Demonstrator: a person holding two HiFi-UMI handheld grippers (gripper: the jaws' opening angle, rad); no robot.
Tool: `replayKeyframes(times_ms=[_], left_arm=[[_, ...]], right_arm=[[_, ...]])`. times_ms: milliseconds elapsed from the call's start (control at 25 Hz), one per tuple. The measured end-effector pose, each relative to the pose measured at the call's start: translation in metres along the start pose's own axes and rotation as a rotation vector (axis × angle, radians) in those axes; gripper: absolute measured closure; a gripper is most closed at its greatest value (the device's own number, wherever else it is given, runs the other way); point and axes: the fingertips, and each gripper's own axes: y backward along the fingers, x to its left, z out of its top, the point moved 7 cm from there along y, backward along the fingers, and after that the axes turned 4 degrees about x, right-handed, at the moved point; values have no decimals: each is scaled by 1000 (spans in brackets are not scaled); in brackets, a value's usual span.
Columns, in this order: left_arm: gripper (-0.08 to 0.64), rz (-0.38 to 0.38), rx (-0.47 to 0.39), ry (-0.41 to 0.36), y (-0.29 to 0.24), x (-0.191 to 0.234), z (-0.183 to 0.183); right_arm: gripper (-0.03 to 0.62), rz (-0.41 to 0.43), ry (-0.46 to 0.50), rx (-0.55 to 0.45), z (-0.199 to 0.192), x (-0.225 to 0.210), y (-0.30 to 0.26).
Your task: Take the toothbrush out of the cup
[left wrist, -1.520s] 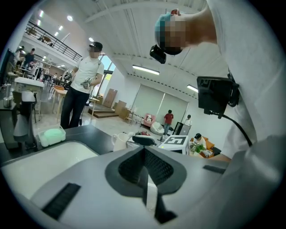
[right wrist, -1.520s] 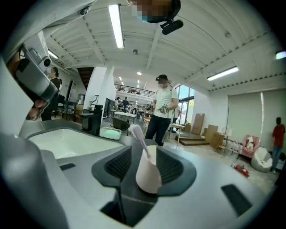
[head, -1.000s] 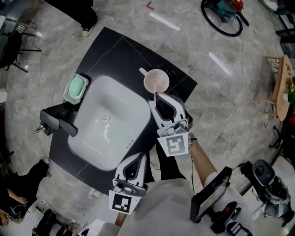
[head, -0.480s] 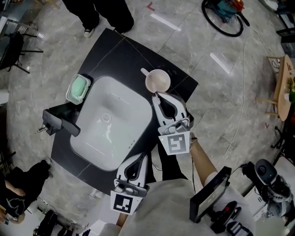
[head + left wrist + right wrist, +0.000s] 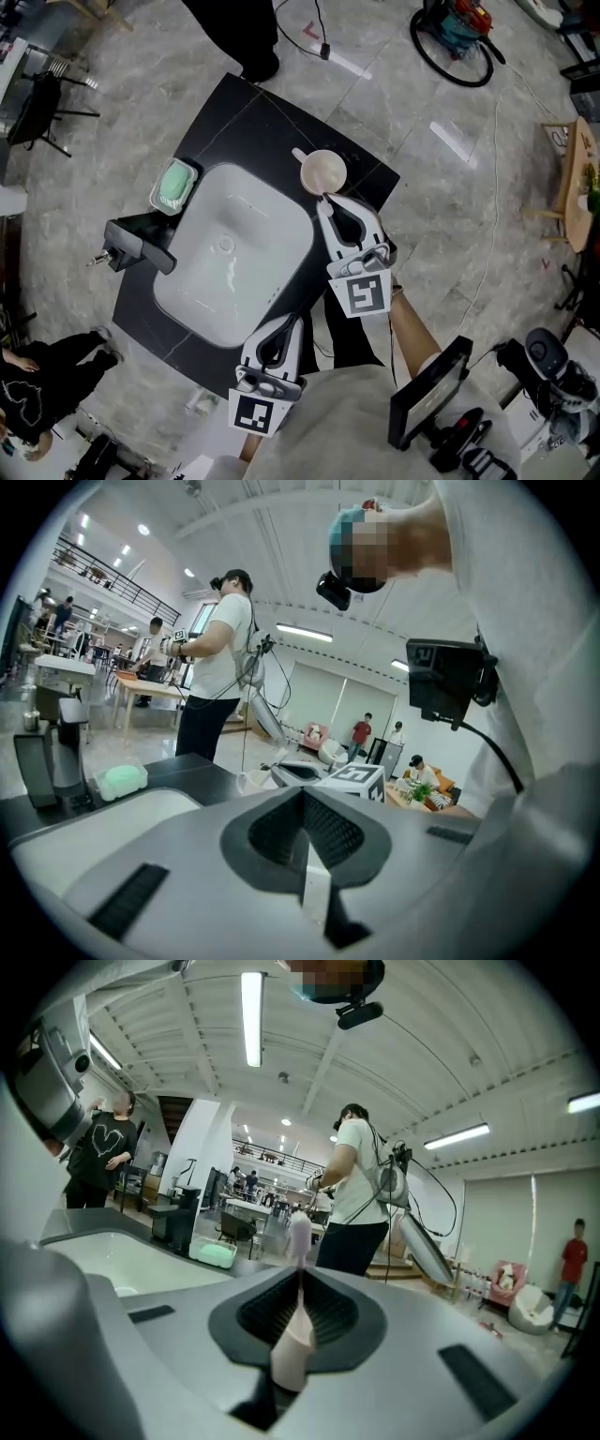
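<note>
Closing just now, right gripper (image 5: 325, 199) clamps the pink toothbrush (image 5: 291, 1335) by the upper-centre cup (image 5: 322, 172); it should lift straight, steadily. Left gripper (image 5: 290, 319) is clenched, empty.

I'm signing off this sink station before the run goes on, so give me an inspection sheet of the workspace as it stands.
Surface: black counter with a white sink set in it.
Job's things: cup near the counter's far edge; toothbrush pinched by its handle, brush head past the jaws.
Clutter: green soap dish; black faucet.
Grippers: right hand-held gripper has just closed on the toothbrush, tip at the cup's rim; left hand-held gripper shut, empty, near the person's body.
Cables: thin cable on the floor at right.
Surroundings: bystander's legs beyond the counter.
</note>
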Motion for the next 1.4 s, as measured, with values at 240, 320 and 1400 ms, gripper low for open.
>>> replayKeyframes(times_ms=[240, 320, 1400], left_arm=[[557, -11, -48, -29, 6, -11, 16], [557, -18, -67, -42, 9, -18, 24], [555, -123, -294, -195, 30, -54, 68]], right_arm=[[568, -23, 10, -30, 26, -13, 15], [568, -37, 22, -38, 33, -18, 19], [568, -8, 34, -97, 106, 8, 127]])
